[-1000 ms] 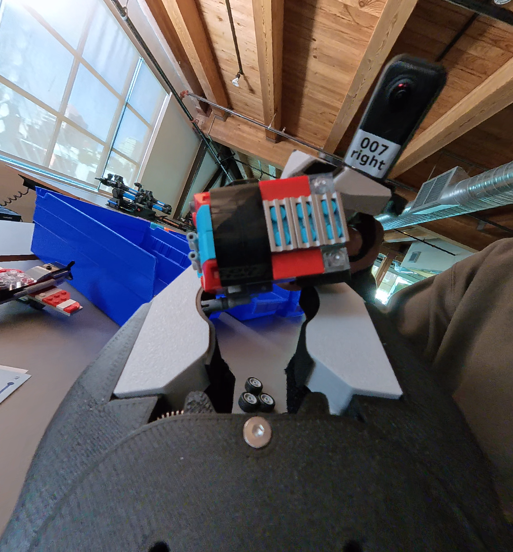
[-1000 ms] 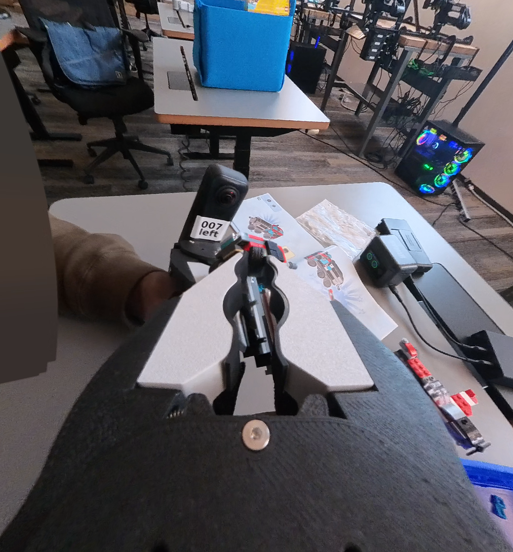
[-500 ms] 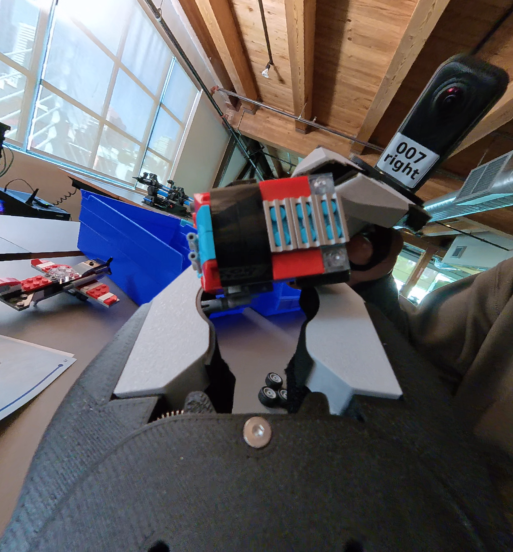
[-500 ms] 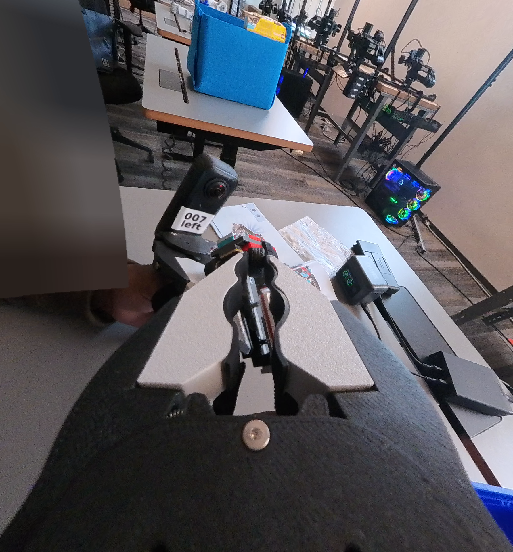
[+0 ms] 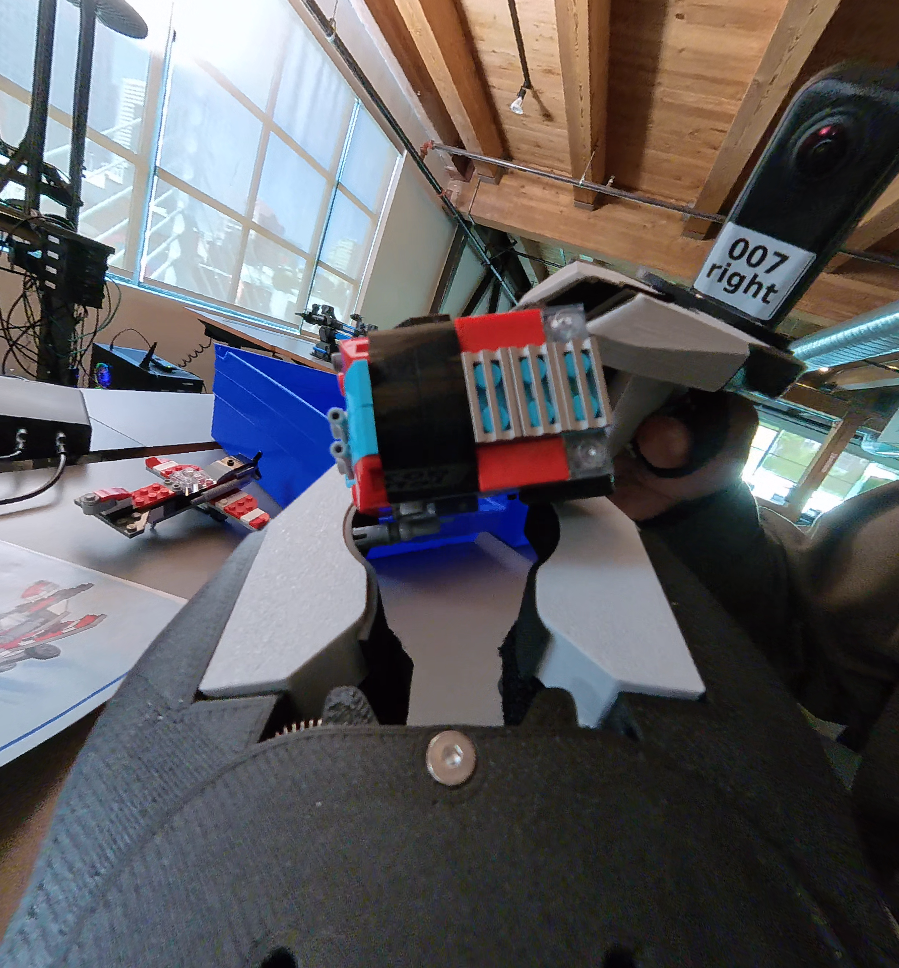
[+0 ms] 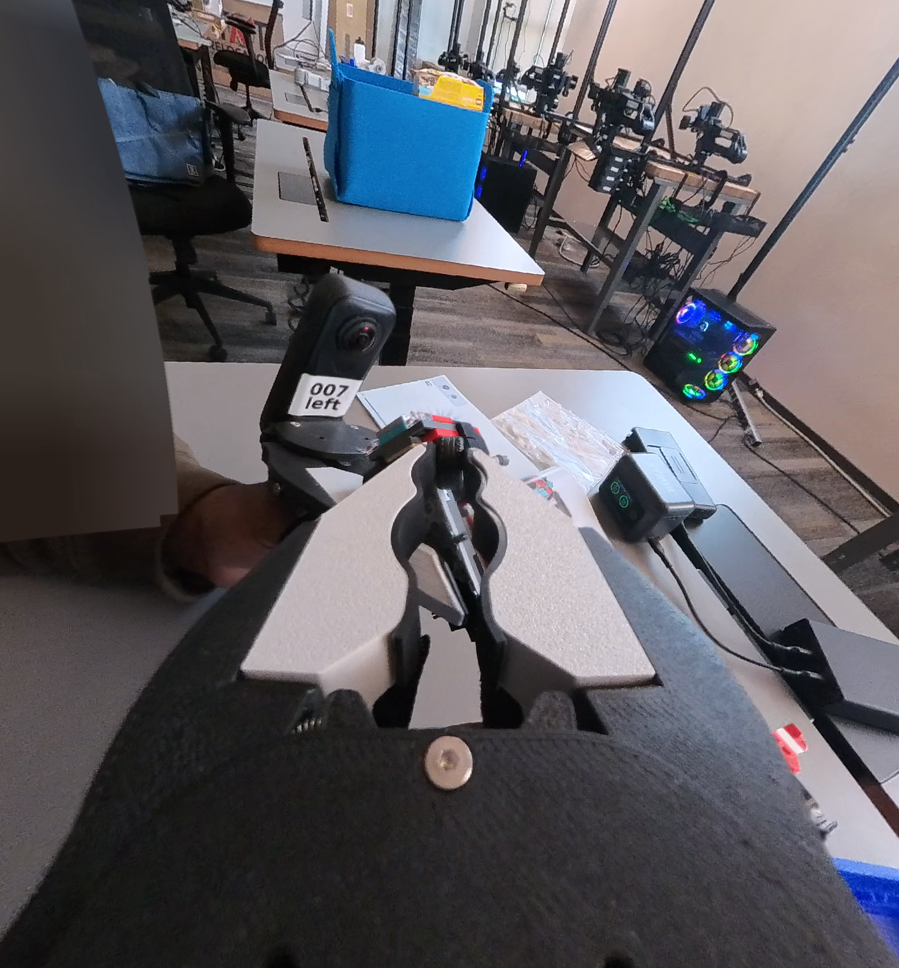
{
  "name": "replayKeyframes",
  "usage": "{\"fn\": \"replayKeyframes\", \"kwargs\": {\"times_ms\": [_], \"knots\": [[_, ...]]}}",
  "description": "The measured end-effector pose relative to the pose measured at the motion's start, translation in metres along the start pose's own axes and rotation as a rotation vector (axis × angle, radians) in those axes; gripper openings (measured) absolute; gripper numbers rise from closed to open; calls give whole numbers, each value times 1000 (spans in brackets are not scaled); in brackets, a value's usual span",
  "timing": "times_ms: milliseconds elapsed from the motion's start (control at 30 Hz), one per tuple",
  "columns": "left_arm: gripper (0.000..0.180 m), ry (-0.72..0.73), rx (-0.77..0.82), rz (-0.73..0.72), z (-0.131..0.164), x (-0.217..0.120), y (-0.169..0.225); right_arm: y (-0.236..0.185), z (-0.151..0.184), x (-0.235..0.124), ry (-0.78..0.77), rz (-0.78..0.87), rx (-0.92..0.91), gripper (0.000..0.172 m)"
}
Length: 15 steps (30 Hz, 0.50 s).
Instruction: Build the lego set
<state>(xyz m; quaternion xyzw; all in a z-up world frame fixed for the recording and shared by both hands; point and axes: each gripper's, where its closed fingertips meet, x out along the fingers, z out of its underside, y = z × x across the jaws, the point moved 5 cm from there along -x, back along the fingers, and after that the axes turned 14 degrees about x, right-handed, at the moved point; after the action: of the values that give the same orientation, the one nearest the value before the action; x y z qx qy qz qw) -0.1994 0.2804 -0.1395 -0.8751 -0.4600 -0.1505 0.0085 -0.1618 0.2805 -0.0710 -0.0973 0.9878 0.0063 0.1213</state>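
A sheet of printed instructions (image 5: 34, 644) lies at the left edge of the grey table (image 5: 138, 555), and beyond it a small red, white and grey brick aeroplane (image 5: 175, 492) rests on open tabletop just in front of a blue bin (image 5: 274, 419). A black box with cables (image 5: 23, 419) sits at the table's far left edge. The left gripper (image 5: 450, 503) holds its grey fingers (image 5: 301, 576) spread wide around the lower end of a red, black and turquoise brick model (image 5: 468, 408); whether they press on it cannot be told from this angle. The model hangs in the air above the table, with clear tabletop showing in the gap below it. The right gripper (image 6: 450, 461) comes in from the upper right in the left wrist view, its jaws nearly together and pinching a thin dark part of the same model (image 6: 426, 427), wedged between the two pads. In the right wrist view, the table's right side carries a clear plastic bag (image 6: 557, 435), two black battery packs (image 6: 646, 492) and a flat dark device (image 6: 751, 576) running along the edge, with a bare strip of table at the left.
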Motion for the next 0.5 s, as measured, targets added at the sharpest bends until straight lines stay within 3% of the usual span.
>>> {"fn": "replayKeyframes", "kwargs": {"times_ms": [500], "knots": [[55,-9,11,-48,-1,-3,-5,-4,1,-2,20,-53,-74,6]]}}
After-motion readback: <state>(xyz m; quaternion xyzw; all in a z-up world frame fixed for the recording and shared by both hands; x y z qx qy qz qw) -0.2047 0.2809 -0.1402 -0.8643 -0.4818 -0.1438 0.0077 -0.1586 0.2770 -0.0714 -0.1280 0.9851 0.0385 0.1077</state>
